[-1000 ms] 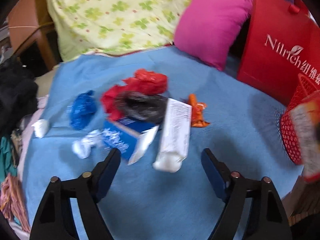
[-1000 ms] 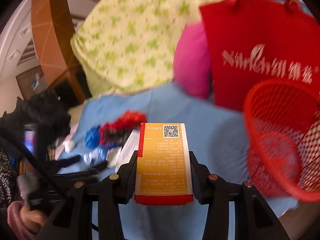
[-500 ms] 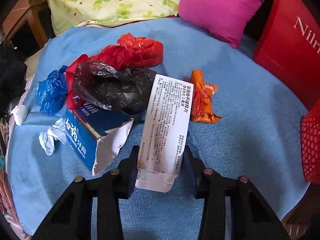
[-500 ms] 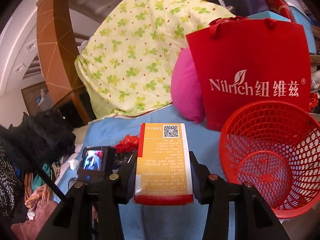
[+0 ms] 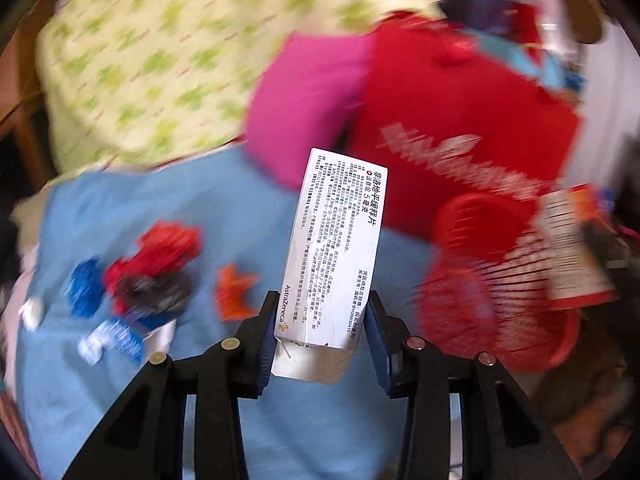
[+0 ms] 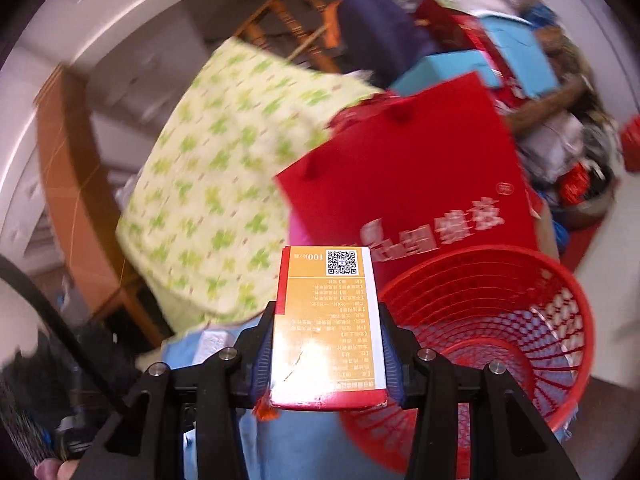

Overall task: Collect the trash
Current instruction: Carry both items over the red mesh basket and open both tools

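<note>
My left gripper [image 5: 320, 320] is shut on a white medicine box [image 5: 334, 248] with black print, held up above the blue blanket [image 5: 132, 216]. Left on the blanket lie a red bag [image 5: 164, 248], a black bag [image 5: 160, 290], blue wrappers [image 5: 84, 286], a blue box [image 5: 120, 336] and an orange wrapper [image 5: 234, 292]. My right gripper [image 6: 326, 356] is shut on an orange and white box [image 6: 326, 320] with a QR code, just left of the red mesh basket [image 6: 516, 320]. The left wrist view shows that basket [image 5: 480, 288] at right with the orange box [image 5: 568, 248] over it.
A red paper bag [image 6: 404, 176] stands behind the basket, with a pink pillow [image 5: 304, 112] and a clover-print quilt [image 5: 160, 64] to its left. Boxes and clothes are piled at the back right [image 6: 520, 56]. A hand [image 6: 52, 470] shows at the lower left.
My left gripper closed on the white box and lifted it off the blanket, swinging right toward the basket. The right gripper, still holding the orange box, rolled and shifted beside the basket.
</note>
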Tool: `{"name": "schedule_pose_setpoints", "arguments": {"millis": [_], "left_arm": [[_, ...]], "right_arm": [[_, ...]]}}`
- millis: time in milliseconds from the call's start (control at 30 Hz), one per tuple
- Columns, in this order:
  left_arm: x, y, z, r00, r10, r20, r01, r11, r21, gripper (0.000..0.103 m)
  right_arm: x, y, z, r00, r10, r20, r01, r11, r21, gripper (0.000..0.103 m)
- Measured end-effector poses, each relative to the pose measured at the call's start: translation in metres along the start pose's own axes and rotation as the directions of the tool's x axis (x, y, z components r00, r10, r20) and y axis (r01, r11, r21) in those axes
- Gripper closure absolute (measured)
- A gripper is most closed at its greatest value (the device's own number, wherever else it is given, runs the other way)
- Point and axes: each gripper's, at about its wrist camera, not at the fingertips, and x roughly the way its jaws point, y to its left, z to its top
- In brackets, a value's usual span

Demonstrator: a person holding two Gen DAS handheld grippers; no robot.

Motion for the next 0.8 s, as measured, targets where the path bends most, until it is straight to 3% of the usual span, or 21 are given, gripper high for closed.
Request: {"name": "schedule_pose_setpoints", "arguments": {"millis": [100,300,367,400,433,500,633,800], "left_arm": [[-0.005,-0.037,0.014,0.995,-0.1,0.006,0.1,0.994,0.04,0.059],[0.023,-0.075,0.025,0.985,-0.165,-0.047,0.168,0.983,0.078,0.057],[0.032,-0.085,0.024,0.986,-0.16,-0.054,0.165,0.981,0.102,0.054],[0.035,-0.088,0.024,0.985,-0.161,-0.061,0.167,0.98,0.109,0.044],[0.037,-0.089,0.023,0.984,-0.166,-0.065,0.173,0.979,0.11,0.041],[0.037,-0.089,0.018,0.984,-0.167,-0.064,0.173,0.979,0.108,0.041],[0.035,-0.07,0.014,0.988,-0.145,-0.043,0.148,0.987,0.069,0.041],[0.01,0.002,-0.014,0.999,-0.053,-0.011,0.053,0.998,-0.037,0.04]], "right_arm": [[-0.001,-0.026,0.011,0.999,-0.039,0.014,0.037,0.996,0.079,0.055],[-0.001,-0.071,0.024,0.994,-0.11,0.008,0.106,0.975,0.193,0.053],[0.003,-0.083,0.026,0.993,-0.118,-0.014,0.118,0.965,0.234,0.046],[0.004,-0.087,0.026,0.992,-0.121,-0.026,0.124,0.962,0.245,0.037],[0.006,-0.089,0.027,0.992,-0.123,-0.038,0.128,0.958,0.255,0.033],[0.005,-0.091,0.027,0.992,-0.123,-0.032,0.128,0.957,0.262,0.033],[0.0,-0.074,0.025,0.993,-0.115,0.006,0.111,0.974,0.195,0.033],[-0.011,-0.013,0.011,0.996,-0.025,0.091,0.03,0.998,-0.051,0.033]]}}
